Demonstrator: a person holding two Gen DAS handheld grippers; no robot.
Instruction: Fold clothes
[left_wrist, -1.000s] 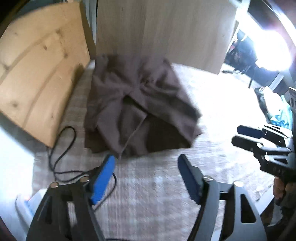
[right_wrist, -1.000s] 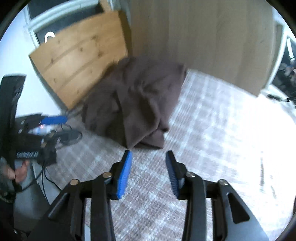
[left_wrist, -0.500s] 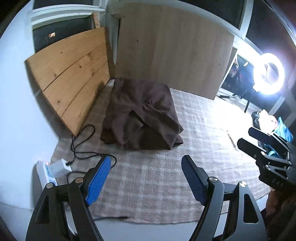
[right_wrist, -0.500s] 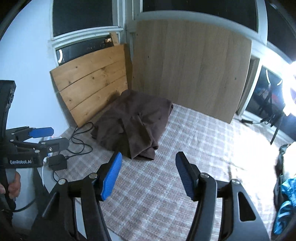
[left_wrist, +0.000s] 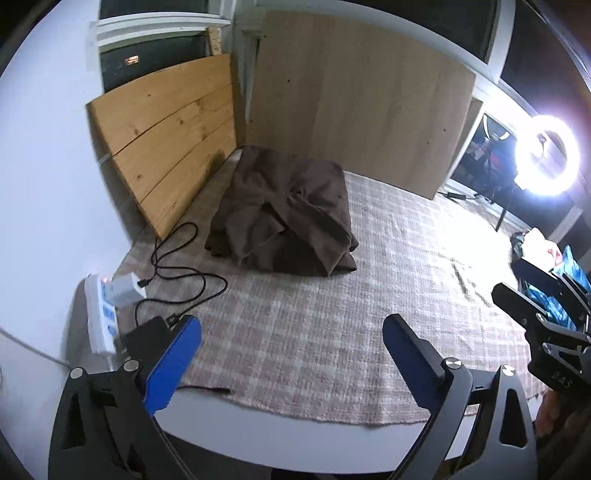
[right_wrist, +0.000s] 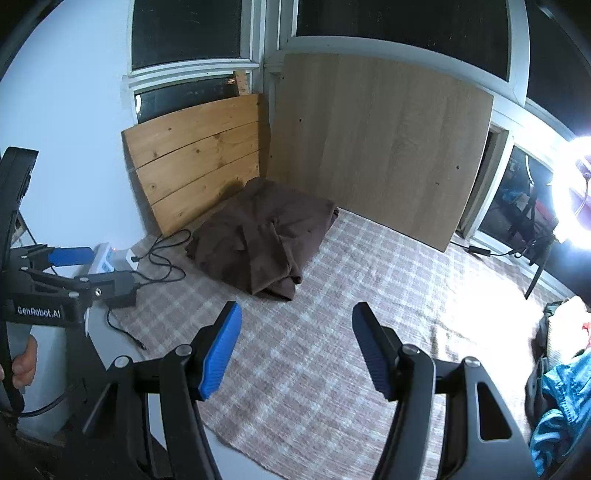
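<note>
Both tools have drawn back and up from the brown garment (left_wrist: 284, 218) since a second ago, when their fingertips hovered just short of its near edge; I now see it well apart from either one. My left tool (left_wrist: 291, 345) is released, its blue pads (left_wrist: 171, 363) spread wide over the near edge of the checked cloth (left_wrist: 332, 332) and holding nothing. My right tool (right_wrist: 295, 339) is likewise released and empty, fingers wide apart above the same cloth. I see the garment lying as a loosely folded heap on the far left part of the cloth, in the corner where the slatted pine board (left_wrist: 166, 147) meets the pale wood panel (left_wrist: 362, 99), with one flap draped across its top. A black cable (left_wrist: 177, 269) loops beside the garment's left edge toward a white power strip (left_wrist: 101, 317). A lit ring light (left_wrist: 546, 155) stands to the far right, and a blue garment (right_wrist: 561, 402) lies at the right edge.
</note>
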